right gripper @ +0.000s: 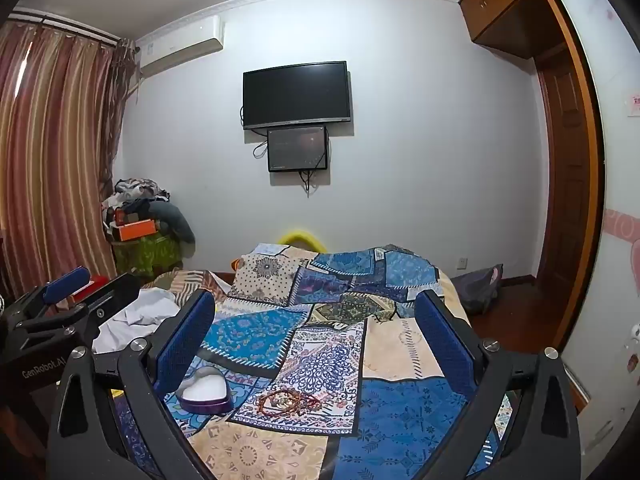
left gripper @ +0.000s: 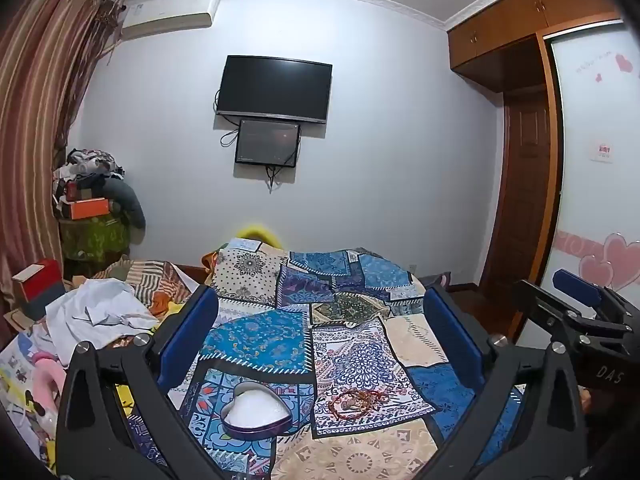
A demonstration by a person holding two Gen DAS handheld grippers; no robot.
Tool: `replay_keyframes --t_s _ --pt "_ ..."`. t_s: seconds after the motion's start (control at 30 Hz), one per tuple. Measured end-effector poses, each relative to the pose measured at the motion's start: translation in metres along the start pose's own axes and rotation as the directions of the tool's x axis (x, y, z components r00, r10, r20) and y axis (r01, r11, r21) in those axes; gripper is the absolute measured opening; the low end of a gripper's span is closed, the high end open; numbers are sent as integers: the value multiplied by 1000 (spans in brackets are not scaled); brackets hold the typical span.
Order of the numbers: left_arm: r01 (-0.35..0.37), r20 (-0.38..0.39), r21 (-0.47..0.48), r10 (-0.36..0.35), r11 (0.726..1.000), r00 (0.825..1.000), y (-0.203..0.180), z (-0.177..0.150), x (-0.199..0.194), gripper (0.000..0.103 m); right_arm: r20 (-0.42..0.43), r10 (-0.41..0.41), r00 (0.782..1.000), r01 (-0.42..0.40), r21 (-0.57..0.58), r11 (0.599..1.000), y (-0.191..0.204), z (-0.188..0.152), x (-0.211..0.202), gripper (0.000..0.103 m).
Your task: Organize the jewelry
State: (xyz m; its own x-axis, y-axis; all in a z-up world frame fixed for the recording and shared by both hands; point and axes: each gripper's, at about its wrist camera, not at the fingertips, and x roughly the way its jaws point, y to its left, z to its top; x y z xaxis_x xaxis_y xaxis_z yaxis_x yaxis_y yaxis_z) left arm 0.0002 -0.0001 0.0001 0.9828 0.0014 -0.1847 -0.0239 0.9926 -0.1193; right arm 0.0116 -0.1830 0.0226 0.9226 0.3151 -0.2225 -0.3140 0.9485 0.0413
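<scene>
Claws first: the left claw (left gripper: 320, 328) stands wide open with nothing between its blue pads, held above the bed (left gripper: 360, 452). The right claw (right gripper: 316, 332) is spread just as wide and is empty too. Each shows at the edge of the other's view, so the two are side by side, left of right.

Below the left claw, on the patchwork quilt (left gripper: 260, 336), sits a heart-shaped tin (left gripper: 256, 410), purple-walled, lid off, white inside. In the right wrist view the tin (right gripper: 204, 394) lies low and left, partly behind the left-hand finger. Just right of the tin, apart from it, a heap of red-brown beads (left gripper: 360, 400) lies loose on a blue-and-white patch; the beads (right gripper: 290, 400) look like several strands tangled together, though the view is too soft to count them. None of them is in the tin.

Further left on the bed is a crumpled white cloth (left gripper: 96, 312), with pink and yellow soft things beside it. A red box (left gripper: 34, 280) stands at the left edge. Beyond the bed a pile of clothes (left gripper: 90, 172) with an orange box (left gripper: 88, 207) stands in the corner by striped curtains (left gripper: 36, 120). On the far wall hangs a dark TV (left gripper: 274, 90) with a smaller screen (left gripper: 267, 143) under it, and an air conditioner (left gripper: 168, 14) high up. A wooden wardrobe (left gripper: 520, 24) and door (left gripper: 520, 200) are on the right.
</scene>
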Motion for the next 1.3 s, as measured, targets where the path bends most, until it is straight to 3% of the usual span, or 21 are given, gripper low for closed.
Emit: replay_keyframes --t_s 1.3 --pt "-4 9 17 4 1000 1000 -6 0 1 103 -12 2 1000 -1 28 1000 -5 -4 5 99"
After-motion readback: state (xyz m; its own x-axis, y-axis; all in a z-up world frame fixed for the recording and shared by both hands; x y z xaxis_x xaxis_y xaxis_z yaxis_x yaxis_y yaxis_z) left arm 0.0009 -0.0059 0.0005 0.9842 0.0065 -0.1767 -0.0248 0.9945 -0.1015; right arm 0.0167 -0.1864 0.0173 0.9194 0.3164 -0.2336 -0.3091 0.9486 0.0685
